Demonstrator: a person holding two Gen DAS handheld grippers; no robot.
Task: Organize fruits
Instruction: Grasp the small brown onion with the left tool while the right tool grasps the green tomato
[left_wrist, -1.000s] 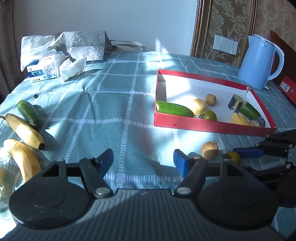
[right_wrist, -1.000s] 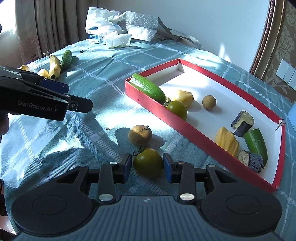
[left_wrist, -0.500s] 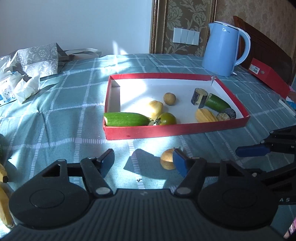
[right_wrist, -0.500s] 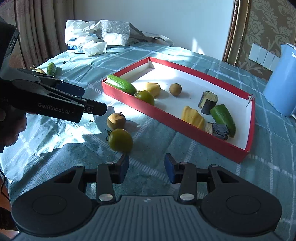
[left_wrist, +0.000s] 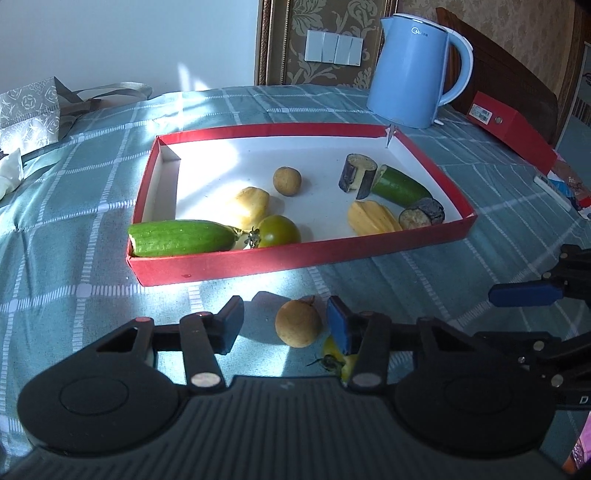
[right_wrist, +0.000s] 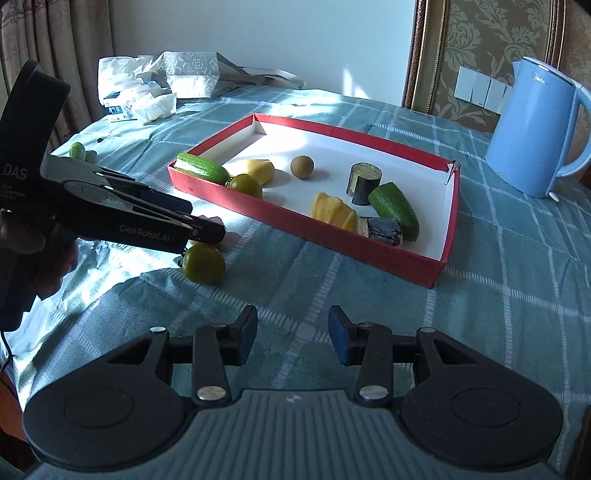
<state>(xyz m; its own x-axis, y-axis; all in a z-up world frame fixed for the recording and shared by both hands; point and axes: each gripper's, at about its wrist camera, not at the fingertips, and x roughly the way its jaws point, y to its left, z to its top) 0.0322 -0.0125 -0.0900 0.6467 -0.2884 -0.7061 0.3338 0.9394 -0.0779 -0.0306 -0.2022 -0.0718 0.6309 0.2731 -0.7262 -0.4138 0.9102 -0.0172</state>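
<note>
Left hand-held gripper: released, jaws apart around 1 brown round fruit on the counter, just outside the near wall of the red tray.
Right hand-held gripper: released, holding nothing.
1 green tomato: on the counter beside the left gripper.
Tray contents: cucumber, tomato, yellow pieces, eggplant chunks.
Blue kettle: beyond the tray's far right corner.

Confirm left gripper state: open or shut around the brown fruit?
Open. The left gripper has its fingers spread on either side of the brown fruit, with cloth showing in the gap; the fruit rests on the tablecloth.
</note>
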